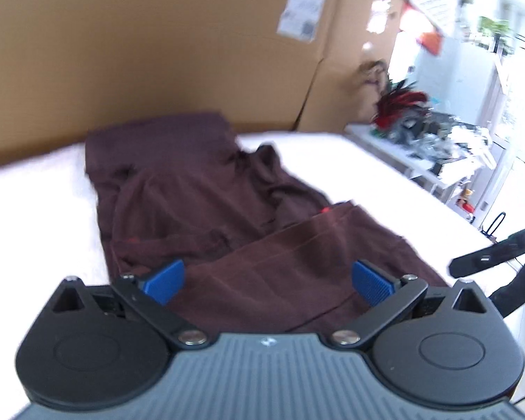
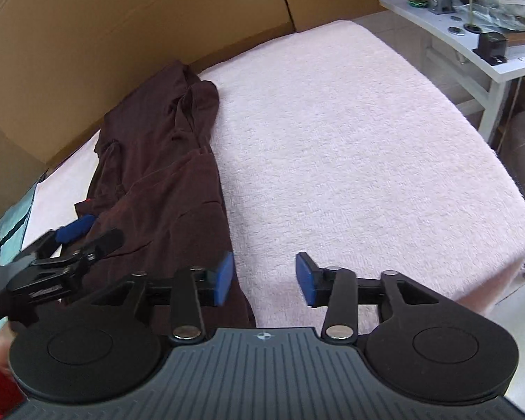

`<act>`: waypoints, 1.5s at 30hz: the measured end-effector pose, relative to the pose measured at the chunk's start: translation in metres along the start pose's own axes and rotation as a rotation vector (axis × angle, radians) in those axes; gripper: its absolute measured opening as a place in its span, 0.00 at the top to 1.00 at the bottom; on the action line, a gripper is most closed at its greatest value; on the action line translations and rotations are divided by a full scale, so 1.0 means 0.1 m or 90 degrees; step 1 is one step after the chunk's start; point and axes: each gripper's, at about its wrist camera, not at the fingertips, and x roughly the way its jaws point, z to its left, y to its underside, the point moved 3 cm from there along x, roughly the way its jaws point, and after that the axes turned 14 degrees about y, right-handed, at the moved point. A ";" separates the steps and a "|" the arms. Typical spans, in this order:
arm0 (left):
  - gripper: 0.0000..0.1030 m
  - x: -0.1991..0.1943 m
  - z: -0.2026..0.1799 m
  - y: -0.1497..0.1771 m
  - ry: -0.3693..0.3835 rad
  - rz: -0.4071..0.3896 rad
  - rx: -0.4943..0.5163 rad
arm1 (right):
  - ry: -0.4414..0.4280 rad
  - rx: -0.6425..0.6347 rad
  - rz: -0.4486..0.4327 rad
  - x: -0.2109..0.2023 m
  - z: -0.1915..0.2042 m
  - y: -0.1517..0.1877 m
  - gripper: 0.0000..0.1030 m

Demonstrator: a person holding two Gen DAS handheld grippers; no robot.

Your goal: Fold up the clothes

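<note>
Both jaws gape empty: left hand-held gripper [image 1: 267, 280], right hand-held gripper [image 2: 264, 278], over seemingly half-folded maroon garment [image 1: 199, 192].

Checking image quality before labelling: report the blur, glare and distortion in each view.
Left wrist view: motion-blurred throughout, white bed cover blown out, window area glaring, brown garment soft. Right wrist view: sharper, towel texture clear, the left gripper slightly smeared; fisheye bends the cardboard wall in both.
</note>
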 end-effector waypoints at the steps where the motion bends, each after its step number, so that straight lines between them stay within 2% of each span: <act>1: 0.01 -0.09 -0.01 -0.01 -0.009 -0.005 0.003 | 0.004 -0.002 0.001 0.03 0.00 -0.01 0.51; 4: 0.01 -0.36 0.03 0.03 -0.042 -0.023 -0.046 | 0.013 -0.013 0.012 0.12 0.01 -0.06 0.46; 5: 0.01 -0.46 0.06 0.07 -0.056 -0.027 -0.070 | 0.014 -0.016 0.014 0.15 0.01 -0.07 0.41; 6: 0.01 -0.55 0.07 0.11 -0.069 -0.027 -0.092 | 0.013 -0.018 0.017 0.17 0.00 -0.07 0.36; 8: 0.01 -0.69 0.04 0.20 -0.087 -0.011 -0.127 | 0.009 -0.022 0.020 0.20 -0.01 -0.08 0.34; 14: 0.01 -0.86 -0.16 0.49 -0.077 0.025 -0.192 | -0.056 -0.025 0.033 0.23 -0.11 -0.10 0.30; 19: 0.01 -0.76 -0.18 0.64 -0.063 0.021 -0.277 | -0.143 -0.020 0.097 0.22 -0.19 -0.10 0.31; 23: 0.01 -0.69 -0.17 0.69 -0.050 0.012 -0.273 | -0.180 -0.048 0.110 0.22 -0.19 -0.06 0.30; 28: 0.01 -0.67 -0.04 0.65 -0.012 0.001 -0.315 | -0.222 -0.055 0.125 0.25 -0.19 -0.05 0.32; 34: 0.02 -0.49 -0.02 0.57 0.001 0.010 -0.273 | -0.249 -0.070 0.115 0.26 -0.09 -0.04 0.31; 45: 0.05 -0.40 0.04 0.51 0.012 0.019 -0.248 | -0.240 -0.133 0.083 0.31 0.14 -0.07 0.29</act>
